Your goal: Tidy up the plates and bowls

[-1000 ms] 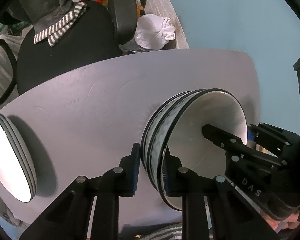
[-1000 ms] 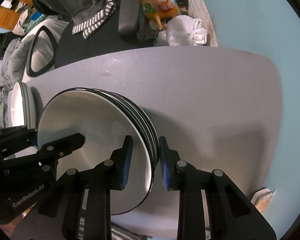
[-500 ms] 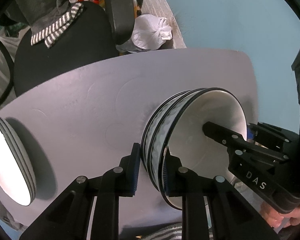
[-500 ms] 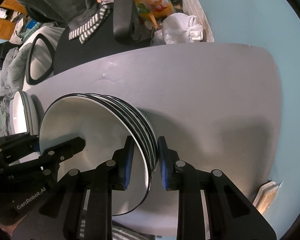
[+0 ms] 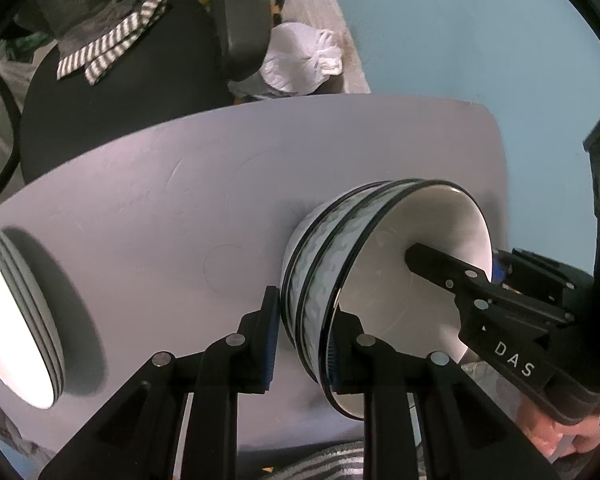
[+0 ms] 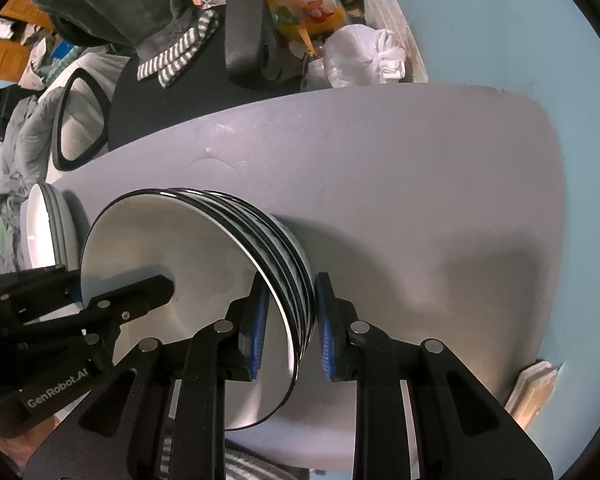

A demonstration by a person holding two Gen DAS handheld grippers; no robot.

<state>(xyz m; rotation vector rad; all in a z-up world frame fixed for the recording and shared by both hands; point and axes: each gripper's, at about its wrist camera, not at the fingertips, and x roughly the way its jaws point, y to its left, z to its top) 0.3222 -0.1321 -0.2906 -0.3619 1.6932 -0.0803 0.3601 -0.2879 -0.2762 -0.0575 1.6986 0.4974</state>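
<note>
A stack of white bowls (image 5: 384, 264) with black rims and grey-patterned sides sits on the grey table (image 5: 160, 216). My left gripper (image 5: 302, 344) is shut on the stack's rim on one side. My right gripper (image 6: 290, 334) is shut on the rim on the opposite side, with one finger inside the top bowl (image 6: 168, 256). Each gripper shows in the other's view: the right gripper (image 5: 500, 320) in the left wrist view, the left gripper (image 6: 84, 308) in the right wrist view. A stack of white plates (image 5: 12, 320) lies at the table's left, also seen in the right wrist view (image 6: 48, 228).
A black office chair (image 5: 132, 76) with striped cloth stands behind the table. A white plastic bag (image 5: 304, 60) lies on the floor by the blue wall (image 5: 480, 40). A pale wooden object (image 6: 534, 384) sits by the table's right edge.
Both grippers stay clamped on the bowl stack. The stack and grippers have shifted slightly; the view has tilted a little. The plates have not moved.
</note>
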